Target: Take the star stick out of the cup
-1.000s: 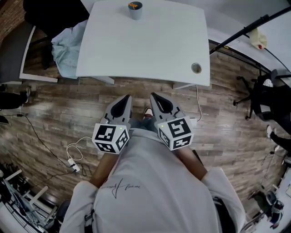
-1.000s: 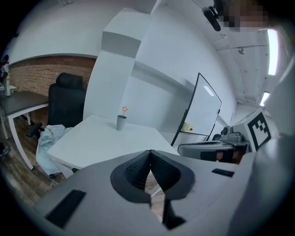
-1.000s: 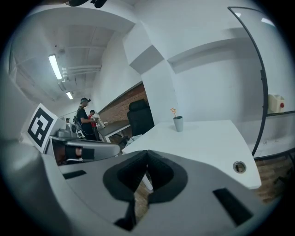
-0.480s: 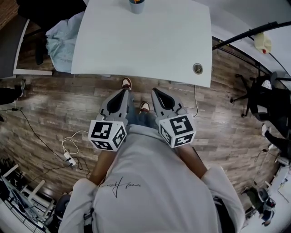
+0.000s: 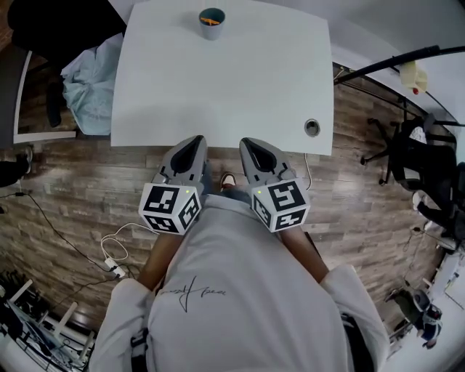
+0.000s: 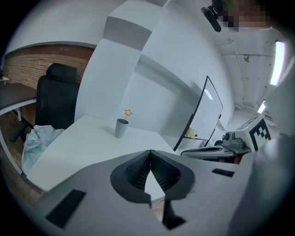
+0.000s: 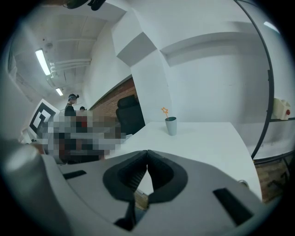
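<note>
Cup [image 5: 211, 22] sits at far edge of bench [image 5: 218, 94], well ahead. Star stick [image 6: 127, 113] stands near-upright in it. Left gripper [image 5: 193, 142] and right gripper [image 5: 251, 145] are clenched and empty. Left looks marginally nearer.

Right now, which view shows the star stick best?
Left gripper view: the star stick rises clear of the cup, its star outline plain. Right gripper view shows it smaller; head view, only orange inside the cup.
</note>
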Tool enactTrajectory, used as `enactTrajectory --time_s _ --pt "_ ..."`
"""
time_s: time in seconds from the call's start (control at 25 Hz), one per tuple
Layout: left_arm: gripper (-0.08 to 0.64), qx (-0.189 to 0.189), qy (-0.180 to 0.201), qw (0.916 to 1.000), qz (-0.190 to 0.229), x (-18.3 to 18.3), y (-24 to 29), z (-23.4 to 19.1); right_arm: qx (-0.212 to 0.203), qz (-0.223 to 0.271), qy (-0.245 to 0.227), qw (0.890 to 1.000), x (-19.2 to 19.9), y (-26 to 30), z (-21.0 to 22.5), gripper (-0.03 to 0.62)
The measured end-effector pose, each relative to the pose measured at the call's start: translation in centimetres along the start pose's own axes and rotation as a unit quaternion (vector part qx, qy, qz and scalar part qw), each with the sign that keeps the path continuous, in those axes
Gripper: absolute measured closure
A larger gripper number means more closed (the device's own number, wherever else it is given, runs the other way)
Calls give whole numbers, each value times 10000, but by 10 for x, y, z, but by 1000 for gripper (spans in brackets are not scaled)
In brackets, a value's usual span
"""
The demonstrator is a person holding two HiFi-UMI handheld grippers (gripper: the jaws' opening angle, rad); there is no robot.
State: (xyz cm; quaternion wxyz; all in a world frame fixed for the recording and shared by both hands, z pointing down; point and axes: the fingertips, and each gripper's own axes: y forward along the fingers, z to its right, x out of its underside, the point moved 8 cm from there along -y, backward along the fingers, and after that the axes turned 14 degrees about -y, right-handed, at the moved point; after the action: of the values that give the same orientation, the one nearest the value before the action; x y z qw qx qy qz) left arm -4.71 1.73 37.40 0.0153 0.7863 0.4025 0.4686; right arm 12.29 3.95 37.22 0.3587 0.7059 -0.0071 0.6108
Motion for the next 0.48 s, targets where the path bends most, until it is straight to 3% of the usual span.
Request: enactTrajectory --time_s 0.48 --pt "552 344 158 9993 -65 -64 32 -47 321 33 41 9995 -42 62 5 584"
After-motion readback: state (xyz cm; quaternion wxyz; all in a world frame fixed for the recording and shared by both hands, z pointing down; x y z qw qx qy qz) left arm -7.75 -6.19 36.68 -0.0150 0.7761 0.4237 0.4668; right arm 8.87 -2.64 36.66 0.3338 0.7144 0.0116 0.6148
